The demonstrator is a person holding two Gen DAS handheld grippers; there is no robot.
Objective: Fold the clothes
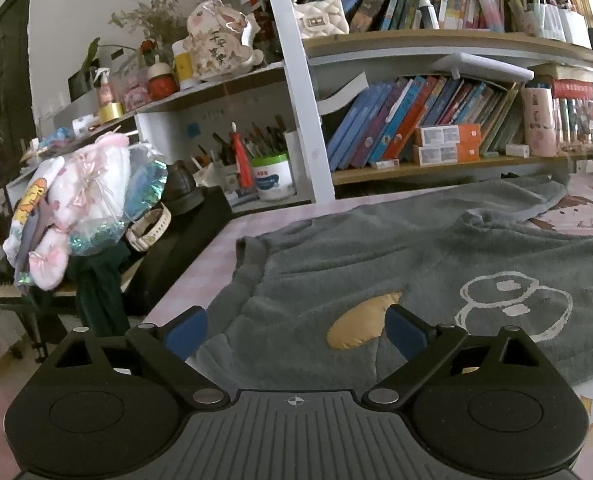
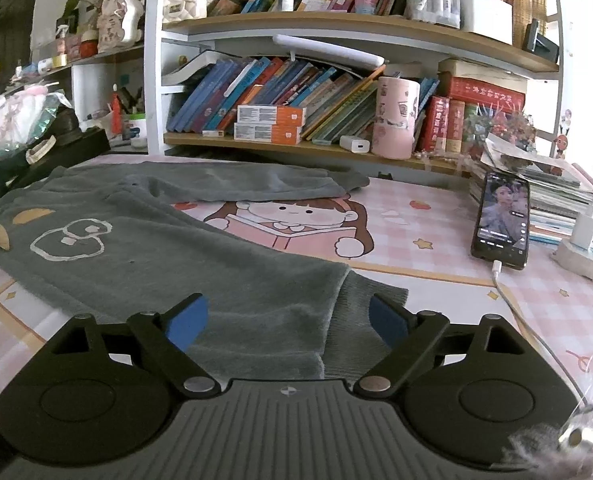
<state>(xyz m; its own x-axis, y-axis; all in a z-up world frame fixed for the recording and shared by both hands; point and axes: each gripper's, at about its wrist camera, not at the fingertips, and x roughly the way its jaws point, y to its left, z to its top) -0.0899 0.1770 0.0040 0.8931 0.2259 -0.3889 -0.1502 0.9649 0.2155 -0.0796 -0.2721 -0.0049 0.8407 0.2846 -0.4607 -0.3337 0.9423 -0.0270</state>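
Two handheld claws hover low over a grey fleece garment (image 2: 168, 264) spread flat on a counter (image 2: 436, 240) covered by a pink checked cartoon mat. In the right wrist view, the right claw (image 2: 288, 320) stands with its blue-padded fingers (image 2: 186, 322) wide apart and nothing between them, poised above a ribbed cuff (image 2: 360, 312) at the garment's nearest end. From there the fabric runs away toward 10 o'clock, where a white outline emblem (image 2: 70, 238) and tan patches mark its body, and a second limb of the garment lies across the back of the mat at 12 o'clock.

In the left wrist view, the left claw (image 1: 296, 332) is likewise spread open and empty, its pads either side of a tan patch (image 1: 362, 326) on the fleece; the white emblem (image 1: 514, 304) sits at 2 o'clock from it. The garment's edge lies just inside the counter's left edge.

Farther out in the right view, at 2 o'clock, a smartphone (image 2: 502, 222) with a lit screen leans against a stack of magazines (image 2: 556, 200), a white cable (image 2: 512, 304) plugged into its base and trailing forward across the mat. Behind everything, at 12 o'clock, a bookshelf (image 2: 296, 144) crammed with leaning books holds two orange-and-white boxes (image 2: 270, 124) and a pink cylindrical holder (image 2: 396, 118).
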